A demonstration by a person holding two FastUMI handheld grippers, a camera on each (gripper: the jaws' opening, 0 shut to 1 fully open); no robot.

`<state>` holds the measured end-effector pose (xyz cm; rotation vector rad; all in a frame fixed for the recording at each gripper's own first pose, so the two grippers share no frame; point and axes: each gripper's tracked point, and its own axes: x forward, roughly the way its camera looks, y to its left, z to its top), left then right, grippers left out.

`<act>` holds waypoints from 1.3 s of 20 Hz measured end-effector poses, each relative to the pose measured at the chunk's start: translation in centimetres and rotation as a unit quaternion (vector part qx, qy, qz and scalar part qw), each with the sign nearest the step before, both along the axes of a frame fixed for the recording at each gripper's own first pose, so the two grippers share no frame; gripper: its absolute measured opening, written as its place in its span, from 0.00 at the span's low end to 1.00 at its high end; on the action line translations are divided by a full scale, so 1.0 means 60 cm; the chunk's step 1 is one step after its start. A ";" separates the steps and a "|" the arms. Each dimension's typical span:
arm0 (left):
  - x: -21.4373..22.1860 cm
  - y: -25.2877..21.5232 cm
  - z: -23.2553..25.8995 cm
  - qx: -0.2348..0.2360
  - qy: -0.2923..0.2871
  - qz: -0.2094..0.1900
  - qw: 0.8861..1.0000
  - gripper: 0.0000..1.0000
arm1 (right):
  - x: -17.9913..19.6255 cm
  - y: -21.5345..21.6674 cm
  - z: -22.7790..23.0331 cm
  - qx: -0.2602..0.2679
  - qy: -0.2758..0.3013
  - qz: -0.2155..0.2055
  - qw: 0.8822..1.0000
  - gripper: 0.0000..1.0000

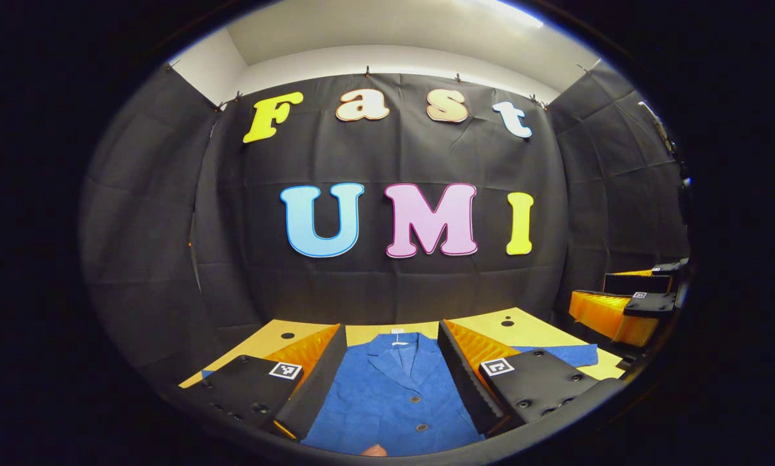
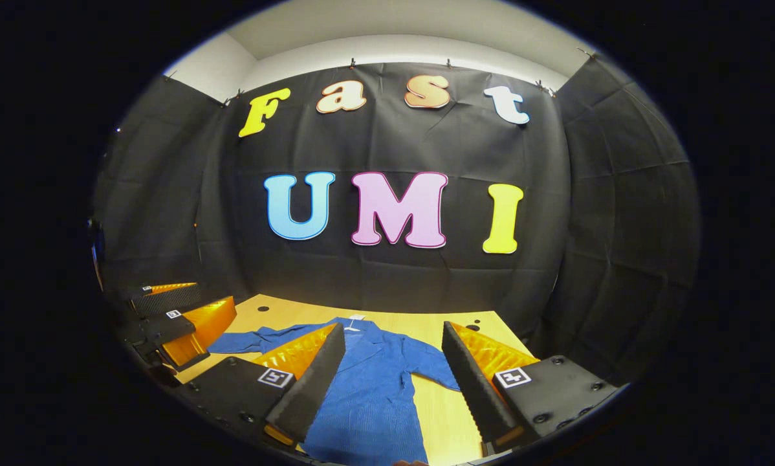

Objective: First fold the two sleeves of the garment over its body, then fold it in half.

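Both my left gripper (image 1: 392, 382) and my right gripper (image 2: 394, 378) stand with jaws spread wide, holding nothing, raised above the blue garment (image 2: 374, 382), which lies flat and face up on the wooden table (image 2: 452, 414) with collar toward the far wall. Its sleeves appear unfolded, one sleeve (image 2: 251, 340) reaching toward the left gripper and the other sleeve (image 2: 434, 370) lying short beside the body, though the cuffs are hard to make out. To do the first fold well, I judge I should pinch a sleeve near its cuff, lift only slightly, and lay it square across the chest without dragging the body.
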<state>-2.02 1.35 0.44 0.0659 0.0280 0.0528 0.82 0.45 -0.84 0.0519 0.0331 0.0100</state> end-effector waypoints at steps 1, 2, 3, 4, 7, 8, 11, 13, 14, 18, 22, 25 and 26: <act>-0.004 -0.001 -0.001 -0.002 0.002 0.001 1.000 0.82 | 0.004 0.005 -0.001 -0.001 0.000 0.003 1.000 0.97; -0.007 -0.001 0.000 -0.003 0.002 0.003 1.000 0.82 | 0.004 0.010 -0.001 -0.002 0.000 0.006 1.000 0.97; -0.008 0.001 0.005 -0.004 0.002 0.006 1.000 0.82 | 0.006 0.014 -0.001 -0.003 0.000 0.009 1.000 0.97; -0.010 0.005 0.008 -0.003 0.000 0.010 1.000 0.82 | 0.007 0.017 0.001 -0.004 -0.001 0.010 1.000 0.97; -0.006 0.021 0.009 -0.004 -0.001 0.017 1.000 0.82 | 0.011 0.025 0.001 -0.005 0.000 0.014 1.000 0.91; -0.005 0.023 0.007 -0.004 -0.001 0.017 1.000 0.82 | 0.010 0.025 0.003 -0.005 -0.001 0.014 1.000 0.97; -0.008 0.030 0.005 -0.007 0.000 0.020 1.000 0.82 | 0.012 0.026 0.000 -0.008 -0.002 0.011 1.000 0.97; -0.009 0.031 0.005 -0.006 -0.001 0.021 1.000 0.83 | 0.011 0.023 0.000 -0.010 -0.001 0.009 1.000 0.97; -0.007 0.033 0.006 -0.005 -0.003 0.020 1.000 0.79 | 0.010 0.021 -0.001 -0.011 0.000 0.007 1.000 0.97; -0.003 0.032 0.005 -0.003 -0.006 0.015 1.000 0.83 | 0.007 0.005 -0.001 -0.010 0.001 -0.007 1.000 0.97; 0.000 0.023 0.004 -0.005 -0.009 -0.001 1.000 0.82 | 0.003 -0.010 -0.007 -0.010 0.006 -0.017 1.000 0.97; 0.000 0.019 0.005 -0.003 -0.011 -0.004 1.000 0.82 | 0.005 -0.027 -0.009 -0.016 0.007 -0.027 0.999 0.97; 0.000 0.019 0.006 -0.003 -0.012 -0.005 1.000 0.79 | 0.008 -0.033 -0.010 -0.019 0.006 -0.031 0.999 0.97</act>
